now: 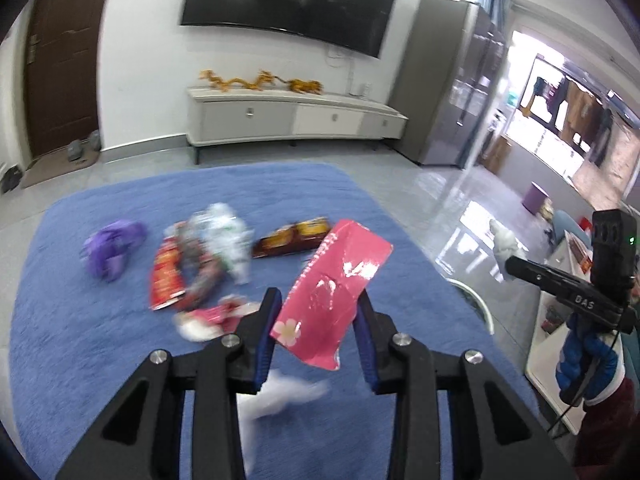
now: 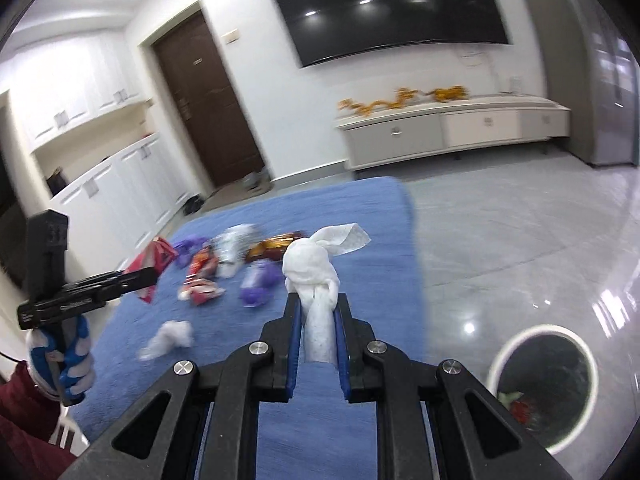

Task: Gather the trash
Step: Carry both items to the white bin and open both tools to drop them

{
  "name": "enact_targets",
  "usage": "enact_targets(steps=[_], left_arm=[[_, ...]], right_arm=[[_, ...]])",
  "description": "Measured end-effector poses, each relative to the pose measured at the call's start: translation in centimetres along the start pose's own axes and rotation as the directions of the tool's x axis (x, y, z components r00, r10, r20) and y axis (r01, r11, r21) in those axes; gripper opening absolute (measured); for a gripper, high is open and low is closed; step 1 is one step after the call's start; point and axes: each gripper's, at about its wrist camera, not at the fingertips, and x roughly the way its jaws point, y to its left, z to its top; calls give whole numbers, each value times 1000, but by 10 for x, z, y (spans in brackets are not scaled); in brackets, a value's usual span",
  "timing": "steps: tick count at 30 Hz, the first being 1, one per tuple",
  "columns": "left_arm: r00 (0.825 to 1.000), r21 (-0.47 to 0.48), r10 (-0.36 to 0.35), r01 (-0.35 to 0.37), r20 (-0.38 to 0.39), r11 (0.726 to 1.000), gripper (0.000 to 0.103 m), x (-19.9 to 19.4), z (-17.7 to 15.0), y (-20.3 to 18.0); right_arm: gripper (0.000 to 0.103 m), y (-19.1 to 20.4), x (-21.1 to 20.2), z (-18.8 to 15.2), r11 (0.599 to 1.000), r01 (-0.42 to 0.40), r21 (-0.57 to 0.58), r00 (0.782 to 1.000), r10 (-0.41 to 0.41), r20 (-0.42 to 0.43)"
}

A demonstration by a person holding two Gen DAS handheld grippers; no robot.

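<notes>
My left gripper (image 1: 320,300) is shut on a pink wrapper (image 1: 336,288) and holds it above the blue rug (image 1: 80,340). My right gripper (image 2: 318,300) is shut on a white crumpled tissue (image 2: 312,264), also lifted. The right gripper also shows in the left wrist view (image 1: 516,262), the left gripper in the right wrist view (image 2: 148,276). Several pieces of trash lie on the rug: a purple wrapper (image 1: 114,248), a red snack bag (image 1: 166,276), a white-green wrapper (image 1: 226,236), a brown-yellow packet (image 1: 292,236) and a white tissue (image 2: 168,338). A white-rimmed trash bin (image 2: 544,384) stands on the floor at lower right.
A white TV cabinet (image 1: 292,118) stands against the far wall under a wall-mounted TV (image 1: 292,0). A brown door (image 2: 208,100) is at the left. Grey glossy tile floor (image 2: 500,232) lies right of the rug. A purple stool (image 1: 535,197) stands far right.
</notes>
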Motion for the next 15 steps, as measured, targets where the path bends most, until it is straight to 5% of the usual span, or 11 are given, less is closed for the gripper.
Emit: enact_targets(steps=[7,15], left_arm=[[990,146,-105,118,-95,982,33,67,32,-95],[947,252,-206,267,-246,930,34,174,50,-224]], right_arm=[[15,-92,-32,-23,972,158,172,986,-166,34],[15,-189,-35,-51,902,295,314,955,-293,-57]])
